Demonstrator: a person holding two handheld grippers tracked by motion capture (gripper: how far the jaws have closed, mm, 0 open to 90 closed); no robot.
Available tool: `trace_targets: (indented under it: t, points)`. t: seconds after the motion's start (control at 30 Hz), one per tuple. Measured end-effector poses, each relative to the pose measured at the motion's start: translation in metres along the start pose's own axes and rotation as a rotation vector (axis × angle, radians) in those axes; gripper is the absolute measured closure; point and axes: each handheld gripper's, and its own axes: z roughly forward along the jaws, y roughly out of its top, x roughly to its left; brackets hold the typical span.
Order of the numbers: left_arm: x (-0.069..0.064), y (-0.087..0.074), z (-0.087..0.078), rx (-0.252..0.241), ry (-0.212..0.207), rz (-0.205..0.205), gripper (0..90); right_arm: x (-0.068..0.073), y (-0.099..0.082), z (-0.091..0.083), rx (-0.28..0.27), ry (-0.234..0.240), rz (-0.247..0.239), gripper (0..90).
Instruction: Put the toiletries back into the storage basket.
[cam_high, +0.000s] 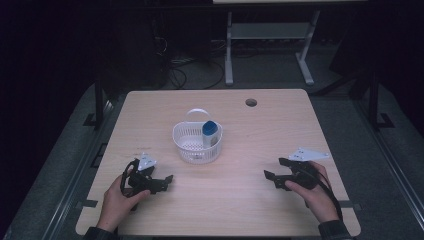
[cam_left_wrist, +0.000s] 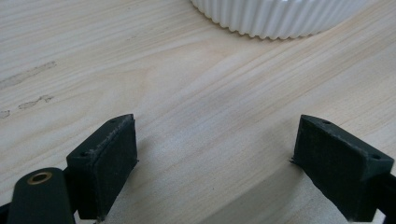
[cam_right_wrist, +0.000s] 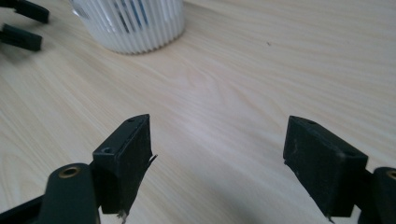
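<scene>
The left gripper (cam_high: 162, 181) rests low on the wooden table (cam_high: 260, 200), held in the person's left hand (cam_high: 117, 200) near the front left edge, its jaws spread wide with only bare wood between them and pointing right toward the table's middle. The right gripper (cam_high: 274, 170) sits likewise at the front right, gripped by the right hand (cam_high: 315, 192), jaws wide apart, holding nothing and aimed left. Both forearms come in from the near edge. Between the two, farther back near the table's centre, stands a white slatted basket (cam_high: 192, 147) with its handle raised; a blue-capped bottle (cam_high: 209, 132) stands upright inside it, against its right wall.
</scene>
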Motion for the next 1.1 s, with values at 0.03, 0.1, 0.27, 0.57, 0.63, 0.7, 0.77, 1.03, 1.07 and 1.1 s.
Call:
trace_targets:
  t: [0.03,0.1,0.27,0.57,0.63,0.7,0.77,1.03,1.07,1.1]
  points:
    - [0.0,0.0,0.0,0.0,0.0,-0.001,12.6,-0.001,-0.003,-0.001,0.008,-0.005,0.005,23.1]
    - [0.0,0.0,0.0,-0.001,0.0,-0.001,12.6,-0.003,-0.008,-0.002,0.023,-0.021,0.012,23.0]
    - [0.0,0.0,0.0,0.003,0.0,0.003,12.6,-0.007,-0.02,-0.004,0.062,-0.055,0.012,22.6]
    - [0.0,0.0,0.0,0.003,0.0,0.004,12.6,-0.014,-0.038,-0.007,0.123,-0.109,0.024,21.1]
    - [0.0,0.0,0.0,0.003,0.0,0.003,12.6,-0.014,-0.041,-0.006,0.133,-0.114,0.022,20.6]
    - [0.0,0.0,0.0,0.003,0.0,0.004,12.6,-0.015,-0.042,-0.006,0.138,-0.123,0.019,20.6]
    - [0.0,0.0,0.0,0.003,0.0,0.003,12.6,-0.015,-0.043,-0.005,0.142,-0.127,0.022,20.5]
    - [0.0,0.0,0.0,0.002,-0.001,0.005,12.6,-0.018,-0.047,-0.002,0.155,-0.14,0.018,20.1]
    - [0.0,0.0,0.0,0.003,-0.001,0.005,12.6,-0.017,-0.047,-0.002,0.155,-0.141,0.017,20.0]
    - [0.0,0.0,0.0,0.003,-0.001,0.005,12.6,-0.017,-0.048,-0.001,0.153,-0.143,0.012,19.9]
